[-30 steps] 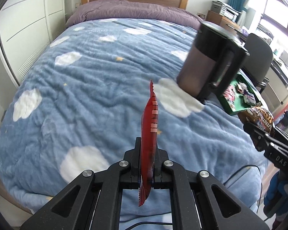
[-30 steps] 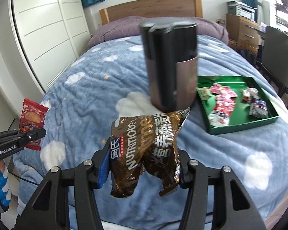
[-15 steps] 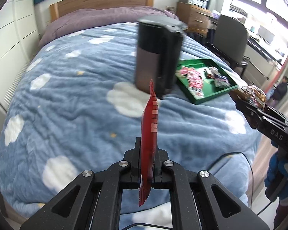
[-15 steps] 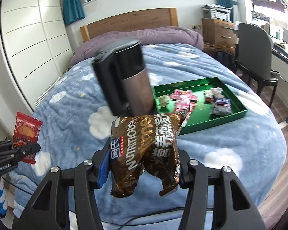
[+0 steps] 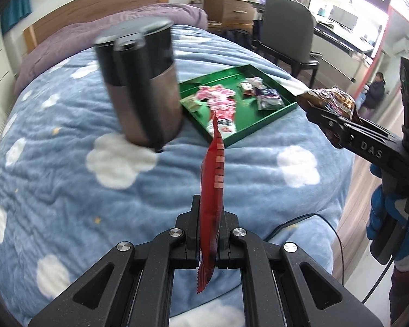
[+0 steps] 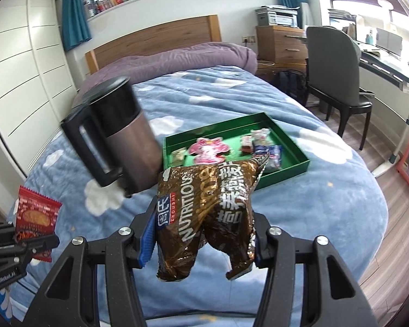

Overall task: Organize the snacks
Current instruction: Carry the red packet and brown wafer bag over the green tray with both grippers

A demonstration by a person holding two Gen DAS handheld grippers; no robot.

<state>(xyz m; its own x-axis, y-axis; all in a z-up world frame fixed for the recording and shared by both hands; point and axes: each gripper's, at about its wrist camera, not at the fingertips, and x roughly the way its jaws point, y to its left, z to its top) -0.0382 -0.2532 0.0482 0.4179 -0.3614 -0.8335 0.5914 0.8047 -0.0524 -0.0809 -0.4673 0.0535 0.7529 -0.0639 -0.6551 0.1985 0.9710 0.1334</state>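
Left gripper (image 5: 207,241) is clamped on a red snack packet (image 5: 212,190), held edge-on near the green tray (image 5: 261,126). Right gripper (image 6: 203,241) is clamped on a brown snack bag (image 6: 207,212), held above the bed just short of the tray.

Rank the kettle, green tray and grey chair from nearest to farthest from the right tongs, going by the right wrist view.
1. Kettle: on the bed, just ahead and left of the right tongs.
2. Green tray: farther up the bed, ahead and right.
3. Grey chair: off the bed, by the desk at far right.
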